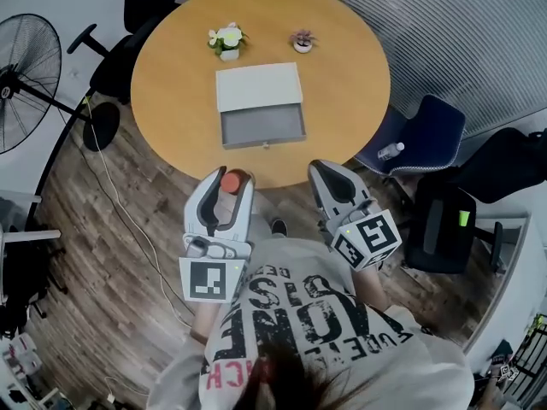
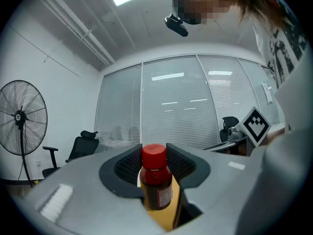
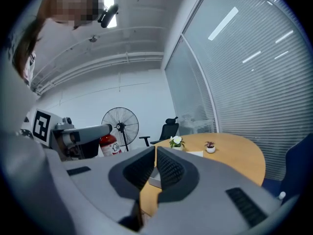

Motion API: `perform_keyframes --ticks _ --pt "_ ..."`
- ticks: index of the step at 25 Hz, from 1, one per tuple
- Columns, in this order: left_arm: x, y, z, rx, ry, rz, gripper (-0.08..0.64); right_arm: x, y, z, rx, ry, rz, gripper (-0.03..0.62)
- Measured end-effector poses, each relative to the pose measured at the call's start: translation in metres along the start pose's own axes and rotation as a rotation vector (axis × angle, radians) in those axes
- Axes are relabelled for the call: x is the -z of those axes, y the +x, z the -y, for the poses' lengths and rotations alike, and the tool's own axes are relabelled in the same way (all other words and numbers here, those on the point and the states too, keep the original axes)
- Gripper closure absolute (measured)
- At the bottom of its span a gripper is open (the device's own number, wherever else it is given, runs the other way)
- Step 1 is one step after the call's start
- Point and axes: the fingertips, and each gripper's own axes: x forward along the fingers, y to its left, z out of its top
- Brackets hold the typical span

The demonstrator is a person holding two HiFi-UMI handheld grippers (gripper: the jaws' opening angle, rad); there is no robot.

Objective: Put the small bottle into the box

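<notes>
Dark hair and a printed shirt [image 1: 329, 336] fill the bottom of the head view, with both grippers held out in front, just short of the near edge of the round wooden table [image 1: 171, 75].

At the left side of that edge, the left gripper [image 1: 229, 179] pinches the small bottle [image 1: 231, 184] between its two pads. The bottle stands upright, dark brown with a red cap, and is not over the tabletop. In the left gripper view the bottle [image 2: 156, 177] sits squarely in the gap, a pad against each side.

To the right along the same edge, the right gripper [image 1: 325, 169] has its jaws pressed together with nothing between them; its own view shows the two tips [image 3: 155, 153] meeting.

Near the middle of the table lies the box [image 1: 256, 86], white on top, with a grey tray pulled out toward the person. Behind it, toward the far edge, stand a white-flowered plant [image 1: 227, 41] and a smaller plant [image 1: 302, 41].

Left of the table stands a fan [image 1: 26, 84]; right of it, a blue chair [image 1: 427, 131].
</notes>
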Motion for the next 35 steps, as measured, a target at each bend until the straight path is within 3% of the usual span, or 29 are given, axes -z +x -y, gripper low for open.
perform_keyframes --ticks 10,22,35 --pt "0.006 0.032 -0.019 0.029 -0.015 -0.008 0.399 -0.001 0.022 0.019 0.041 0.012 -0.021 0.574" --pt "0.006 0.086 -0.084 0.077 -0.022 -0.031 0.400 -0.028 0.094 0.032 0.081 0.021 -0.020 0.574" --pt "0.027 0.110 -0.106 0.115 -0.030 -0.081 0.400 -0.014 0.123 0.051 0.139 0.065 -0.033 0.574"
